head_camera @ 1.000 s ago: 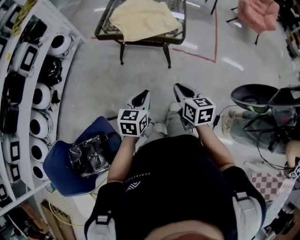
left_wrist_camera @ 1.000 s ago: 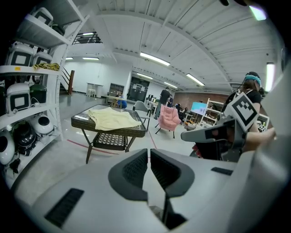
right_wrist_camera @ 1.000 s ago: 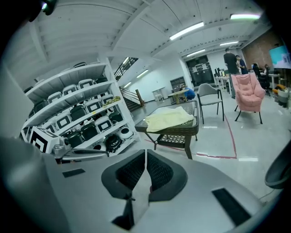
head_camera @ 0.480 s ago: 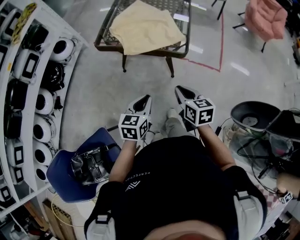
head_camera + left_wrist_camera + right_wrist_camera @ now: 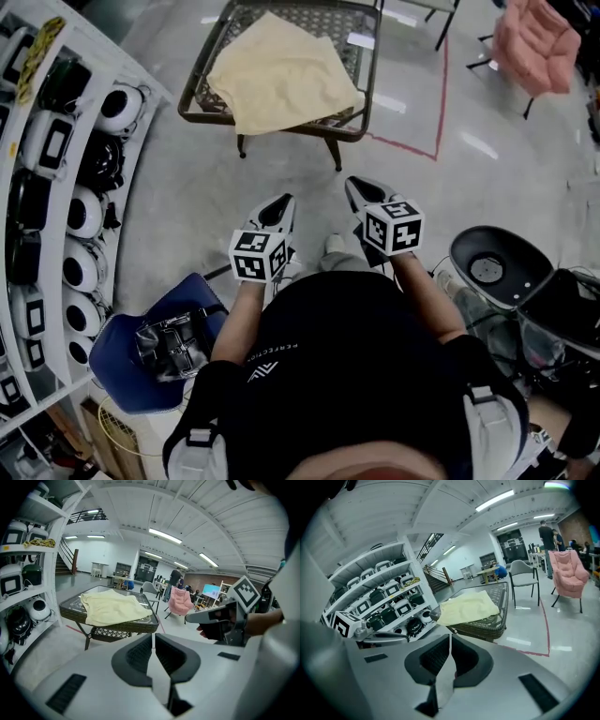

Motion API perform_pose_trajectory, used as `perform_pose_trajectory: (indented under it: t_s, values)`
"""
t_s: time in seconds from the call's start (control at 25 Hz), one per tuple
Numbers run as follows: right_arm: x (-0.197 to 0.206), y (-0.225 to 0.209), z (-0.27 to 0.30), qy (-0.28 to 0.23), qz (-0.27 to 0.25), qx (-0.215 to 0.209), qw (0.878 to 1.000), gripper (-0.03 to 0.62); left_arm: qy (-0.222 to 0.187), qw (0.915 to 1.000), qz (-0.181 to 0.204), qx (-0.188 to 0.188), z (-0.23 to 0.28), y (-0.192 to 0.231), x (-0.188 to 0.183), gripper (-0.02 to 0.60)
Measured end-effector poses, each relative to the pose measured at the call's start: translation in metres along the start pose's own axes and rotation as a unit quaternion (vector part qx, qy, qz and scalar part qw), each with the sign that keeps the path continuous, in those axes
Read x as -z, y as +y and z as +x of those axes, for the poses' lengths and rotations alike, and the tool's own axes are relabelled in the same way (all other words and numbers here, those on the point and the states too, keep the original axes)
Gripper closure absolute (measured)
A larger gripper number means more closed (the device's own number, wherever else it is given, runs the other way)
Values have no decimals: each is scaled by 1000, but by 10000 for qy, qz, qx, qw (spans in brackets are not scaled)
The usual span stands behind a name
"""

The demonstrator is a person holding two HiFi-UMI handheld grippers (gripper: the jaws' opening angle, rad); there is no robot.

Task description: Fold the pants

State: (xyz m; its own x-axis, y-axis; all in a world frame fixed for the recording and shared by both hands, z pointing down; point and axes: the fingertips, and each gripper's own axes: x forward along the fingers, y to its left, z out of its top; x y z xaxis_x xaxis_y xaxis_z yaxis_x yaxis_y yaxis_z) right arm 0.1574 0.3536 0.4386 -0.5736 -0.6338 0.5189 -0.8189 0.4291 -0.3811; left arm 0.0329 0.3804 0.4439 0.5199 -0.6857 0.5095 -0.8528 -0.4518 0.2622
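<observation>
Grey polished concrete floor (image 5: 169, 197) with a red tape line (image 5: 412, 145) runs beneath a low desk (image 5: 319, 19), which has a dark woven-wicker rim and a glossy top. The pale yellow pants (image 5: 281, 75), soft and creased, lie on it in a rough square, one edge hanging over the near rim. White shelving (image 5: 56, 187) to the left holds rounded black-and-white headsets. A plush pink armchair (image 5: 536, 42) stands far right.

The left tongs (image 5: 281, 204) and right tongs (image 5: 354, 186) are held side by side over the floor, well short of the desk. Both have their jaws pressed together with nothing between them. Each carries a cube (image 5: 258, 255) of black-and-white square markers. The white print on the person's black shirt (image 5: 356, 375) is too small to read.
</observation>
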Motion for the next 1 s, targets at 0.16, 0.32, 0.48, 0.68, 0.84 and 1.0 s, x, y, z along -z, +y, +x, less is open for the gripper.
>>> perform_pose_trajectory:
  t_s: [0.16, 0.32, 0.48, 0.68, 0.84, 1.0]
  values:
    - [-9, -20, 12, 75, -174, -53, 9998, 556, -54, 10000, 0, -64, 22, 2, -9, 554]
    - [-10, -30, 21, 116, -137, -77, 9998, 556, -120, 9998, -20, -174, 26, 7, -15, 554]
    - [-20, -39, 27, 121, -114, -50, 9998, 556, -185, 9996, -25, -203, 32, 14, -27, 554]
    - [-24, -44, 38, 137, -101, -23, 9999, 556, -152, 9998, -27, -157, 45, 25, -32, 554]
    - [-34, -56, 53, 180, -5, 41, 9998, 556, -58, 9999, 32, -101, 62, 35, -37, 554]
    - [-49, -61, 71, 222, -117, 88, 9996, 556, -13, 9999, 6, -161, 72, 55, -46, 552]
